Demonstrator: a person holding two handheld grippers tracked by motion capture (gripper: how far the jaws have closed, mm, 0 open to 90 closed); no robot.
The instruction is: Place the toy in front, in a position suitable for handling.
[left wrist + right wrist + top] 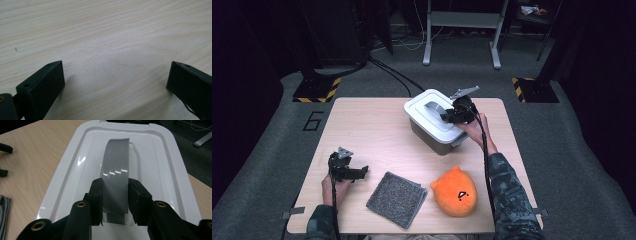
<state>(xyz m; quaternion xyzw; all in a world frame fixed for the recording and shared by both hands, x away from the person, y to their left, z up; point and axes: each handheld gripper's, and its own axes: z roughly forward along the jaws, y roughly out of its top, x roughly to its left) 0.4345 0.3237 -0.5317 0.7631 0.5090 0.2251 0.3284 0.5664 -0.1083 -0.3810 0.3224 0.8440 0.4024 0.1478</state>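
While the left gripper (362, 172) rests wide open and empty on the table (377, 135) near the grey cloth (396, 198), the right gripper (115, 195) straddles the grey handle (116, 180) on the bin's white lid (160, 170), jaws flanking it closely, contact unclear.

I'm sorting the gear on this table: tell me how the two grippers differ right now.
The right gripper sits on the white bin lid, its fingers flanking the grey handle; the left gripper rests low over bare table. The left gripper's fingers stand wide apart with nothing between; the right gripper's are narrow. Both are black and hand-held.
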